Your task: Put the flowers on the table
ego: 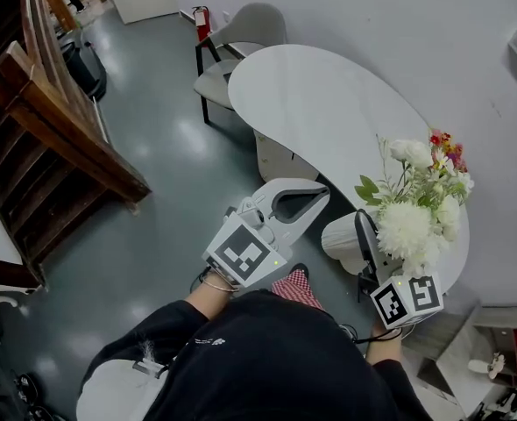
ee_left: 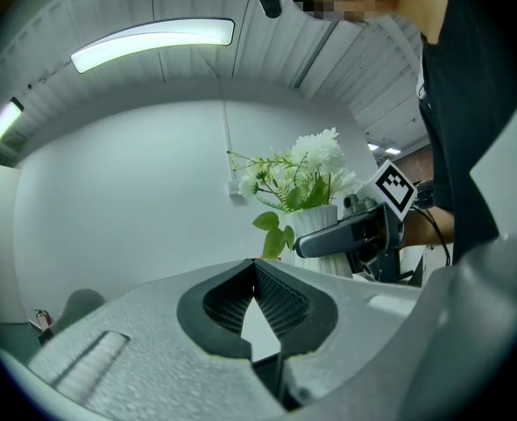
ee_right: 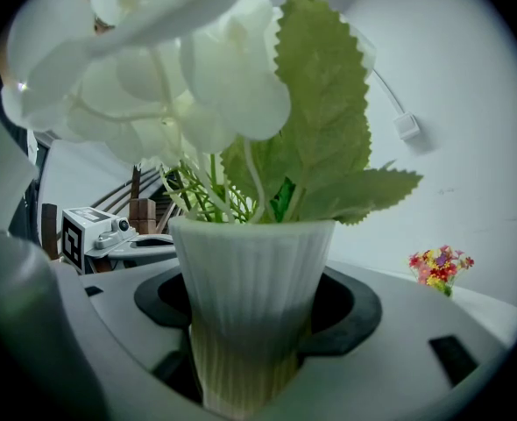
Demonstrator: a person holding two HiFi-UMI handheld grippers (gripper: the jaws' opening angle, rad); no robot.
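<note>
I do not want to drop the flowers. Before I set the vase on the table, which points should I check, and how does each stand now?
1. Grip: the right gripper has its jaws pressed on both sides of the vase. Ok.
2. The vase is upright and the flowers are in it. Ok.
3. The table has bare room. Ok.
4. The left gripper is shut, empty and apart from the vase. Ok.
5. The vase base is higher than the tabletop and past its edge. Cannot tell.
6. The small bouquet stands at the far side, off the bare part. Ok.
</note>
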